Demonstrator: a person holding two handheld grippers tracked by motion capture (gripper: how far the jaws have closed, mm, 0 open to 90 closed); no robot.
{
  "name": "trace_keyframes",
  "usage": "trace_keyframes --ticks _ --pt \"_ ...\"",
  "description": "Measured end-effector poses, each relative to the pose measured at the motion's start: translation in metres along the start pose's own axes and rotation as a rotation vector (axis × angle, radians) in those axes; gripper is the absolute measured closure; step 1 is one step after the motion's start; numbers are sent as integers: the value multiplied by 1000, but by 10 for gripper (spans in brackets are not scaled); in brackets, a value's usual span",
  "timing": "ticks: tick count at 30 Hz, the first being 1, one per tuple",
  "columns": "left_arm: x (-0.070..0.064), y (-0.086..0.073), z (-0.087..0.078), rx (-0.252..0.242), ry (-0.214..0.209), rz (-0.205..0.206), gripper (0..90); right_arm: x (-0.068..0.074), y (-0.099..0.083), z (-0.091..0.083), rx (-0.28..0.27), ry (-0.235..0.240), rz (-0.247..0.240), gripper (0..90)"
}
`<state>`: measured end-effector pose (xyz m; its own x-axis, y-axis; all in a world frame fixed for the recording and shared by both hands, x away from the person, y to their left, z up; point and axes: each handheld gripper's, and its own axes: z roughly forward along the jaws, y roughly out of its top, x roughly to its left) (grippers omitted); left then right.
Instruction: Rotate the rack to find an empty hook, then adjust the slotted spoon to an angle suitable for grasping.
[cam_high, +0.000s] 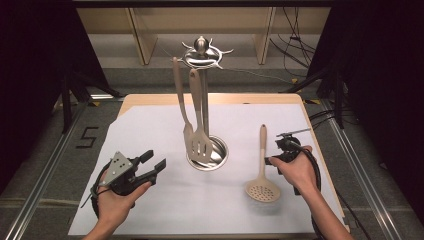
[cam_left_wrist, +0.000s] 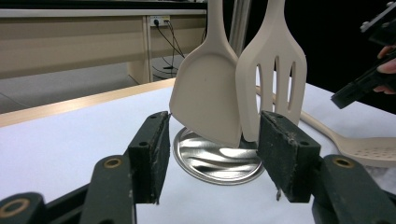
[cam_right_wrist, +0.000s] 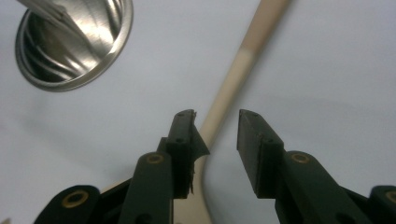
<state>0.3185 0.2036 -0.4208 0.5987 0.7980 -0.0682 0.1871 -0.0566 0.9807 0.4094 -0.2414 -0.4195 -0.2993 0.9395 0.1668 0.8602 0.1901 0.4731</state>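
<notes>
A steel utensil stand rises from its round base at the table's middle. Two beige utensils hang from it, a solid spatula and a slotted turner. A beige skimmer lies flat to the right, handle pointing away. My right gripper hovers open just over that handle, which runs under the gap and its left jaw without being clamped. My left gripper is open to the left of the base, aimed at the hanging heads, with nothing in it.
White paper covers the wooden tabletop. Metal rails run along both sides of the table, with cables on the floor beyond. In the left gripper view the other gripper shows at the far right.
</notes>
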Motion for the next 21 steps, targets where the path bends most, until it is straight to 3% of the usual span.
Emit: trace_keyframes --ticks 2,4,5,7,8,9,13,16,20,21 --pt "-1 0 -1 10 4 4 434 -2 3 6 16 -13 -12 667" --pt "-1 -1 0 -3 -9 8 434 1 6 11 20 -18 35 663" --pt "-1 -1 0 2 -5 4 434 1 7 13 43 -19 17 661" --pt "-1 -1 -1 11 -2 10 434 3 9 18 40 -22 46 654" --pt "-1 -1 -1 12 -3 11 434 6 11 19 71 1 94 652" --pt "-1 -1 -1 12 -4 11 434 6 11 20 78 -10 82 650" --pt "-1 -1 0 -4 -15 6 433 10 14 24 78 -20 106 643" --pt "-3 -1 -1 11 -9 17 432 10 17 26 88 -17 121 637" --pt "-5 -1 -1 14 -13 10 431 9 19 30 96 -44 107 631" --pt "-5 -1 -1 8 -18 10 431 10 20 31 93 -33 111 630"
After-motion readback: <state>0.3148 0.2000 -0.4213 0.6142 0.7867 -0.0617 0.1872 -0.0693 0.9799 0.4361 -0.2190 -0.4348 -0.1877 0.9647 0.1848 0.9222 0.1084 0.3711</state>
